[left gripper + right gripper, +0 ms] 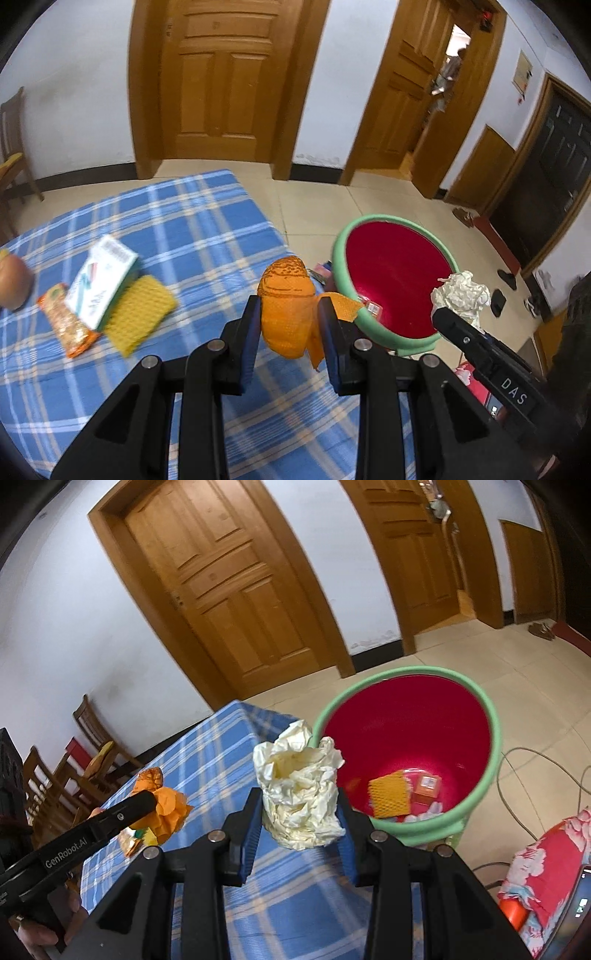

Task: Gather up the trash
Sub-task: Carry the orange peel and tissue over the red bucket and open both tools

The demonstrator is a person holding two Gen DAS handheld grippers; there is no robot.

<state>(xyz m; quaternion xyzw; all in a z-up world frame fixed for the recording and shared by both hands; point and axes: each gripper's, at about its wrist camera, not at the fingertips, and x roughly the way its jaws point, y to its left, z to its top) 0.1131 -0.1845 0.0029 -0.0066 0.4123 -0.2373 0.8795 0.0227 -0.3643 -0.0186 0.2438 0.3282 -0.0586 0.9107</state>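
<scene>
A: Trash, two pieces in the air. Left gripper (290, 325) is clamped on the orange peel (288, 306), jaws part closed with the peel filling the gap. Right gripper (300, 814) is clamped the same way on the crumpled white paper (301, 790).

B: Where's the bin?

A: Red bin (476, 698) with a green rim, on the floor just beside the table (192, 221) corner. Already has a yellow mesh piece (389, 794) and a small orange box (426, 788) at the bottom. Paper wad sits just short of the near rim; peel is over the blue plaid cloth, near the rim.

B: How to finish it clean?

A: My call: carry both fully past the rim before opening, or they drop on the cloth or floor. Paper's closer, release it first. Peel has a loose flap hanging off one jaw, could snag, so open wide. Keep the two grippers apart over the mouth.

B: Left on the table?

A: Box (105, 280), snack packet (68, 321), yellow mesh sheet (142, 314), an onion-like thing (13, 280) at the edge. Can't tell which count as trash.
</scene>
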